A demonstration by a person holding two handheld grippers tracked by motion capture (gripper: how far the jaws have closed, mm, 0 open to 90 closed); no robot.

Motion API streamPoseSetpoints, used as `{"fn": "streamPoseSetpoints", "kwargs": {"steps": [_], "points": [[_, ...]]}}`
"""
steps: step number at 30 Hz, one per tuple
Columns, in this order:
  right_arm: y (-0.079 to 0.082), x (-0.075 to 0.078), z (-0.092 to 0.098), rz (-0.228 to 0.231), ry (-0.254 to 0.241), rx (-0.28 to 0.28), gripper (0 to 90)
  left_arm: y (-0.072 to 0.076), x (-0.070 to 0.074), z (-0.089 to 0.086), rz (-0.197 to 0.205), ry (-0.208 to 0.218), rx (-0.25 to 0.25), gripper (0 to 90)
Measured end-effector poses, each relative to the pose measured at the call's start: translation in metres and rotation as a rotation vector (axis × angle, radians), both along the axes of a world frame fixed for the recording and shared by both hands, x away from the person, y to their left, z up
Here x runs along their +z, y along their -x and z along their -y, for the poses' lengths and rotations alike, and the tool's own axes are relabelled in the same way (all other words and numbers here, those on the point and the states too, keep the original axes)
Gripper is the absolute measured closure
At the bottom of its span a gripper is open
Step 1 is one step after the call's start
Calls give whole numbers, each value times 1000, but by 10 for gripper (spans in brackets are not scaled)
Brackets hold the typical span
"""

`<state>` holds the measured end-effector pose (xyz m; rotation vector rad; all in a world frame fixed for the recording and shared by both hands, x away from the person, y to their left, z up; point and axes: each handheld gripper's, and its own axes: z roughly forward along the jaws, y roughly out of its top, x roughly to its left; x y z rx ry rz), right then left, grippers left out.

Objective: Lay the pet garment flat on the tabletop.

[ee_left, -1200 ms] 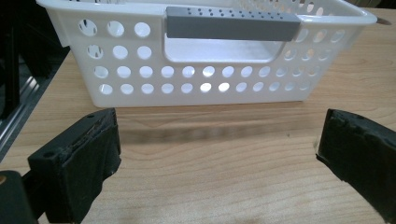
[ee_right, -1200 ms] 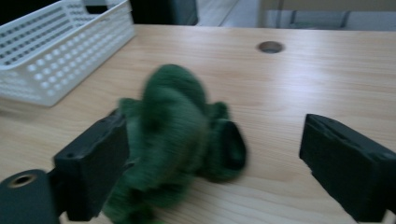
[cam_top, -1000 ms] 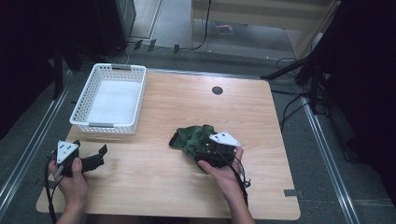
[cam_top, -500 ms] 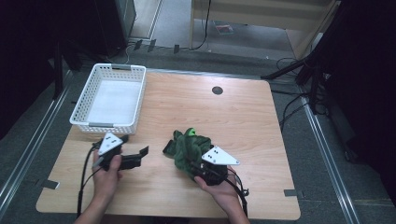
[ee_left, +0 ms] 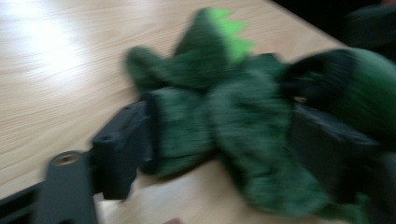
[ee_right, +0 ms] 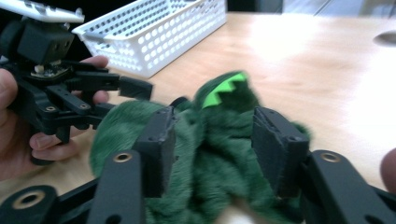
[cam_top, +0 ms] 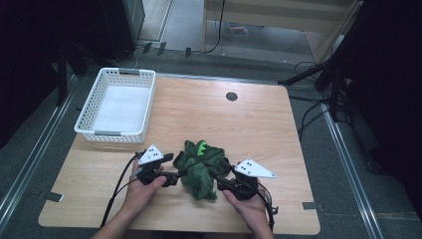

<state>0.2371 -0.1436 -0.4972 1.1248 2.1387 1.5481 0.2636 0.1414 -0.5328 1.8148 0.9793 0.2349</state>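
— Green plush, is that what lies between the two tools?

— Yes, a furry dark-green soft toy (cam_top: 200, 167) with a bright lime zigzag crest, lying crumpled on the pale wood-grain table (cam_top: 259, 124), near its front edge.

— How does the right gripper (ee_right: 212, 140) stand?

— Its flat black jaws are apart, with the toy's fuzzy bulk bunched between them; fur presses against the pad on one side. I cannot tell whether they truly pinch it.

— And the left gripper (ee_left: 219, 140)?

— Jaws parted too, set around the toy's other side. That view is blurred, so a firm grip cannot be judged. A hand (cam_top: 142, 191) holds it from below.

— Anything else on the table?

— A white plastic basket (cam_top: 89, 117), rectangular with perforated walls, sits at the far left, well apart from the toy. A small dark round hole (cam_top: 231, 96) marks the tabletop farther back.
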Motion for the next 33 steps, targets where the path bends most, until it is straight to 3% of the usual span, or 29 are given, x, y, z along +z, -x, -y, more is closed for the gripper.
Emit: {"fn": "streamPoseSetpoints", "kwargs": {"steps": [2,3,4,5,8,10,11,12,14,16,19,20,21,22,23,24,25,26,27,30,31,33], "points": [[1,-3,-5,-1,21,14,562,4,0,4,6,35,-65,253],[2,-8,-13,3,78,22,623,6,0,6,10,37,-88,284],[2,-8,-13,3,78,22,623,8,-1,8,16,31,-112,284],[2,-10,-17,-7,105,2,700,10,-2,9,20,21,-140,302],[-1,-9,-14,-9,96,-30,734,14,-5,12,43,-36,-219,309],[-7,-7,-11,-10,84,-72,744,16,-6,11,36,-58,-275,310],[-16,-6,-11,-18,107,-119,720,17,-7,11,35,-66,-285,309],[-16,-6,-11,-18,107,-119,720,17,-7,11,34,-75,-284,309],[-25,-5,-15,-20,117,-142,623,16,-8,12,28,-79,-239,308],[-33,-6,-26,-13,174,-166,554,15,-9,15,8,-85,-197,311],[-47,-6,-40,-29,184,-115,466,15,-10,15,-4,-79,-213,441],[-59,-7,-48,-83,214,-83,456,16,-10,15,1,-90,-228,574],[-59,-7,-48,-83,214,-83,456,18,-10,14,15,-102,-230,574],[-73,-12,-53,-145,252,-46,675,20,-10,13,25,-113,-240,701],[-73,-12,-53,-145,252,-46,675,20,-9,12,25,-117,-253,701],[-86,-14,-57,-159,322,-42,832,21,-9,11,22,-111,-273,759],[-94,-13,-56,-145,341,-61,857,21,-10,10,21,-118,-293,775],[-94,-13,-56,-145,341,-61,857,22,-10,10,20,-132,-310,775],[-103,-10,-53,-130,335,-96,861,23,-10,10,17,-143,-322,780],[-131,3,-34,-102,275,-281,742,25,-11,9,17,-180,-360,750],[-136,8,-27,-104,238,-308,706,24,-10,8,12,-180,-370,691],[-138,17,-16,-98,175,-301,628,23,-9,1,4,-146,-383,516]]}}
